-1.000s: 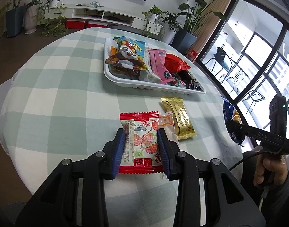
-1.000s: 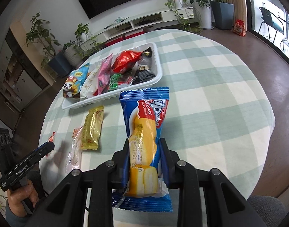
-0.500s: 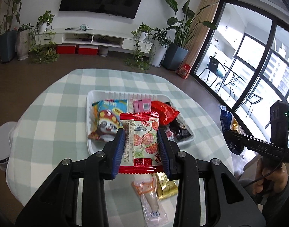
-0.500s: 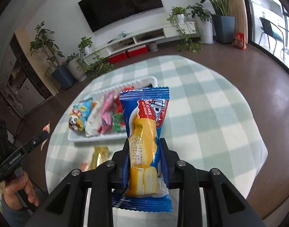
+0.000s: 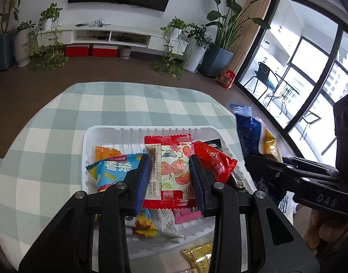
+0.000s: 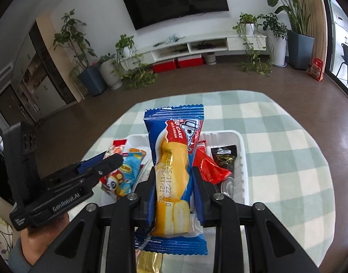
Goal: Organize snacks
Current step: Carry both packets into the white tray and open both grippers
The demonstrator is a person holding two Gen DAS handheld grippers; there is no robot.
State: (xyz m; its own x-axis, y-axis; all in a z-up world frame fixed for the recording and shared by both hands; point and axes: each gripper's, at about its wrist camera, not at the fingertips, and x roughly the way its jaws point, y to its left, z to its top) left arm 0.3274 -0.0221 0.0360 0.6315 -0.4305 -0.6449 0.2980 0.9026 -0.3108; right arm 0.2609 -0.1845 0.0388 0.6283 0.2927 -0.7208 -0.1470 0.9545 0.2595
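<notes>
Above the white tray (image 5: 101, 134) on the checked tablecloth (image 5: 48, 136), your left gripper (image 5: 170, 179) clamps a strawberry-print packet (image 5: 171, 170) between its blue fingers (image 5: 142, 179), the red-edged wrapper held flat and lengthwise, off the contents beneath it. Under it in the tray lie a blue cartoon-print bag (image 5: 112, 173) toward the tray's left side, an orange packet (image 5: 105, 152) behind that, a red foil packet (image 5: 212, 159) toward the tray's right side and a pink wrapper (image 5: 187, 213) at the near edge. Just outside the tray's near rim sits a gold packet (image 5: 199, 257). Right of the tray, your right gripper (image 5: 265, 166) comes in from the side, closed on a blue cake packet (image 5: 253, 136).

Over the same tray (image 6: 240, 150) seen from the right wrist, your right gripper (image 6: 174, 188) pinches the blue cake packet (image 6: 176, 166) at its middle, the yellow roll printed on it pointing toward the tray's far rim. Below, the red foil packet (image 6: 208, 166) and a black packet (image 6: 226, 157) lie toward the tray's right side, the cartoon-print bag (image 6: 123, 179) toward its left. The gold packet (image 6: 148, 261) shows at the tray's near edge. Your left gripper (image 6: 110, 159) reaches over the tray's left end, the strawberry-print packet (image 6: 115, 149) showing at its tips.
</notes>
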